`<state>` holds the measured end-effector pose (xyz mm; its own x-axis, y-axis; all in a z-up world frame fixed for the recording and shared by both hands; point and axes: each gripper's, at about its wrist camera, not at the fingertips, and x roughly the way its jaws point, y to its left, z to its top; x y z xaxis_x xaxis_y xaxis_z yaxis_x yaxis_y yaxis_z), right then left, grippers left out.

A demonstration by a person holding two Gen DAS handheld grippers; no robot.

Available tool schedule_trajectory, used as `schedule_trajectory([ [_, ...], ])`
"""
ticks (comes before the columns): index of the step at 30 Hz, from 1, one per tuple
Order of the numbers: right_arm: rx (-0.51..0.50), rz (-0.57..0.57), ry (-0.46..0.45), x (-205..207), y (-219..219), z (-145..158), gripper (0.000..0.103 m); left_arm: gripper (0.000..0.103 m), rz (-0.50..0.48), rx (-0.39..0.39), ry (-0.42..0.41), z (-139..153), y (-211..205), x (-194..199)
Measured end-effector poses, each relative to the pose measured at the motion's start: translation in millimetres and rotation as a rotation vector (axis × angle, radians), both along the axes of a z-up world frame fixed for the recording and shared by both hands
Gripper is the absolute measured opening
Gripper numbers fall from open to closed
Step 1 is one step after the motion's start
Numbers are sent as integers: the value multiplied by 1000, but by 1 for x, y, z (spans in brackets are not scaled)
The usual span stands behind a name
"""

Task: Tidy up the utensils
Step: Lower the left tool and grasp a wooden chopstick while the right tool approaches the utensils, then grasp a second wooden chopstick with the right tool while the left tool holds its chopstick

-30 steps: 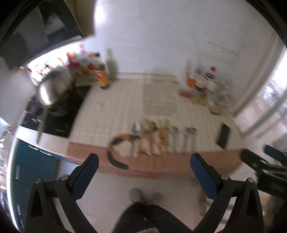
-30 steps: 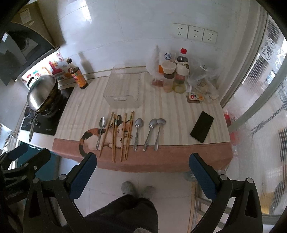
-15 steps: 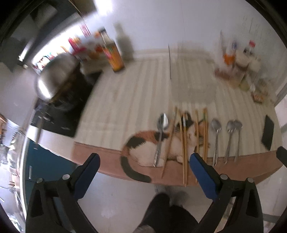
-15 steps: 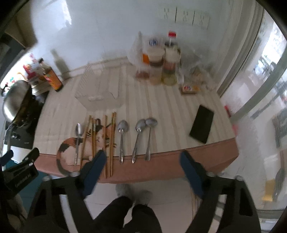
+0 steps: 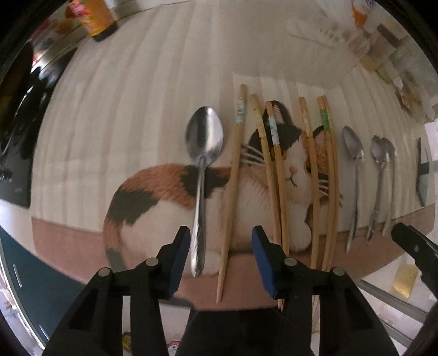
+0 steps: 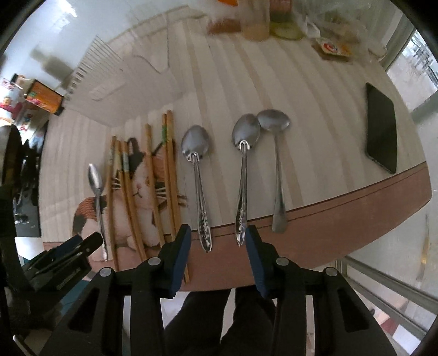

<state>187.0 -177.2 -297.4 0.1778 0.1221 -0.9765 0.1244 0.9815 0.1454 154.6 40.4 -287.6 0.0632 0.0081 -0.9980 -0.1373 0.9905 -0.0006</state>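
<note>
Spoons and several wooden chopsticks (image 5: 276, 169) lie in a row on a cat-print tablecloth (image 5: 153, 191). My left gripper (image 5: 220, 241) is open, its fingers either side of the handle ends of the leftmost spoon (image 5: 202, 153) and one chopstick (image 5: 231, 178). My right gripper (image 6: 216, 242) is open at the table's front edge, around the handle ends of two spoons (image 6: 198, 169) (image 6: 243, 153). A third spoon (image 6: 276, 153) lies to their right. The chopsticks (image 6: 153, 178) and leftmost spoon (image 6: 95, 186) also show in the right wrist view.
A clear plastic tray (image 6: 123, 71) stands behind the utensils. A black phone (image 6: 382, 128) lies at the right. Bottles and jars (image 6: 254, 22) stand at the back, a sauce bottle (image 5: 95, 16) and a stove (image 5: 16, 131) at the left.
Both grippers have dropped down and forward close to the table's front edge. Their jaws have narrowed but stay open around the utensil handles.
</note>
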Motion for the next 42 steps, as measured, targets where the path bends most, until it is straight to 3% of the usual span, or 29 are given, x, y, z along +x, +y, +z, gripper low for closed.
schedule_trajectory([
  [2, -9, -3, 10, 1, 2, -3, 43, 41, -26, 12, 3, -7, -7, 8],
  [8, -32, -25, 28, 8, 2, -11, 43, 5, -80, 43, -5, -16, -25, 23],
  [14, -12, -15, 30, 15, 8, -12, 43, 5, -19, 58, -16, -11, -9, 26],
  [20, 55, 21, 39, 36, 34, -27, 42, 5, 111, -24, 27, 0, 23, 13],
  [25, 52, 48, 64, 55, 53, -51, 29, 7, 84, -25, 24, -1, 30, 15],
  [28, -9, 97, 36, 61, 63, -50, 22, 8, 68, -14, 20, -10, 27, 33],
  [36, 66, 148, 47, 65, 78, -43, 22, 10, 69, -2, 6, -16, 12, 47],
  [38, 42, 160, 73, 70, 91, -49, 22, 10, 68, -6, 6, -16, 16, 49],
  [42, 108, 109, 93, 69, 85, -54, 21, 10, 73, -21, 5, -10, 21, 47],
])
